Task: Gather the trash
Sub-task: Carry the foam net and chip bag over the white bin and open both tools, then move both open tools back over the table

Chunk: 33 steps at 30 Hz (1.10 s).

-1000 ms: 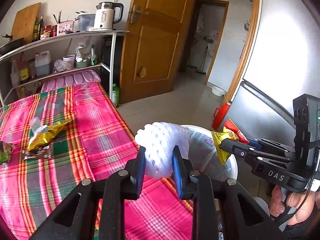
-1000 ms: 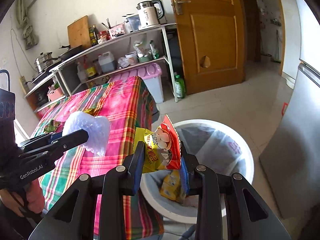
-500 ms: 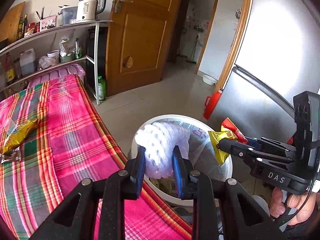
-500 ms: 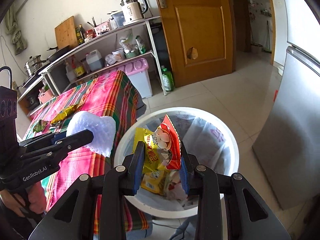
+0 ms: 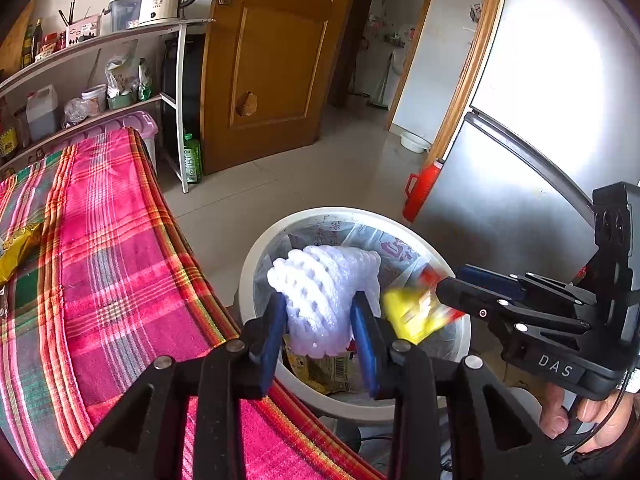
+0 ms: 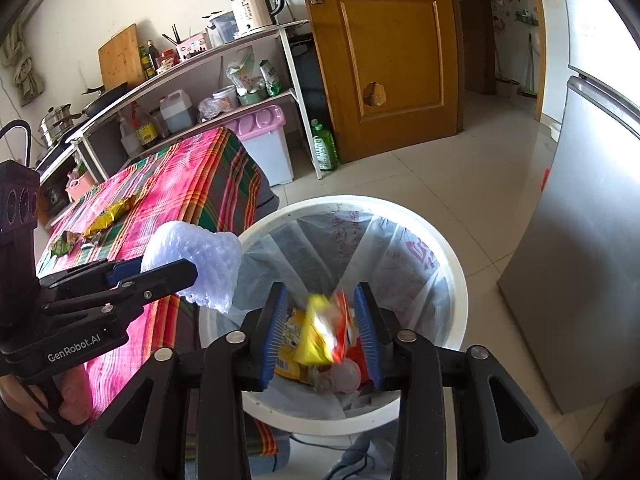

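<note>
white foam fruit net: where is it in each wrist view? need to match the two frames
Left wrist view: the white foam net sits low and centre, between the left gripper's own blue pads, over the bin.
Right wrist view: the same net is left of centre, at the tip of the left gripper reaching in from the left edge, by the bin's near-left rim.
Shared landmark: the white trash bin with its clear liner.

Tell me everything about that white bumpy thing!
The foam net is white, soft-looking foam mesh with rows of holes, puffy and crumpled. It sits between the left gripper's blue pads, whose jaws have just been opening, above the lined bin. Whether the pads touch it is hard to tell.
</note>
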Motion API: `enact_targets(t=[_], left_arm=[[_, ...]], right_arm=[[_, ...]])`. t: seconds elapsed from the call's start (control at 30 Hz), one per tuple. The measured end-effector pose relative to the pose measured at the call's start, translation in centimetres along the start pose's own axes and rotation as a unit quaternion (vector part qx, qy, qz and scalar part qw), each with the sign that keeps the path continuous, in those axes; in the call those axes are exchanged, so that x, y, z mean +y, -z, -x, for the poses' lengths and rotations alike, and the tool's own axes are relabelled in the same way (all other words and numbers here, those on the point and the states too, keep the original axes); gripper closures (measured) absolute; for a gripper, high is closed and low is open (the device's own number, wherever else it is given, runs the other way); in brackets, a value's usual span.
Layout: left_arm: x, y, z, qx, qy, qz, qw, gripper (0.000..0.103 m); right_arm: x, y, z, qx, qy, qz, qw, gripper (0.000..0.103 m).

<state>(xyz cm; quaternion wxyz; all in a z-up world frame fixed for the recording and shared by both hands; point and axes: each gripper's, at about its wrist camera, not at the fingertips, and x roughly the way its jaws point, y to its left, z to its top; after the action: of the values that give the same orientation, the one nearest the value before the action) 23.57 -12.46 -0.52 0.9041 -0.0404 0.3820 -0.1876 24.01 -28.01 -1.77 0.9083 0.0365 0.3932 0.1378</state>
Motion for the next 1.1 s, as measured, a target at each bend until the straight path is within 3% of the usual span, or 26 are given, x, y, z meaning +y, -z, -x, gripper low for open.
enact_targets(t=[0.47,1.1], left_arm=[[0.6,0.0,1.4,-0.011,0.014,0.012,0.9998,0.061],[3.2,1.0,7.9,-0.069,-0.005,0.029,0.9972,0.057]], right_arm=[[0.9,-0.3,1.8,-0.022,0.000,0.006,1.000,0.060],[5.9,-1.1,5.2,-0.064,-0.023,0.048,0.997,0.060]])
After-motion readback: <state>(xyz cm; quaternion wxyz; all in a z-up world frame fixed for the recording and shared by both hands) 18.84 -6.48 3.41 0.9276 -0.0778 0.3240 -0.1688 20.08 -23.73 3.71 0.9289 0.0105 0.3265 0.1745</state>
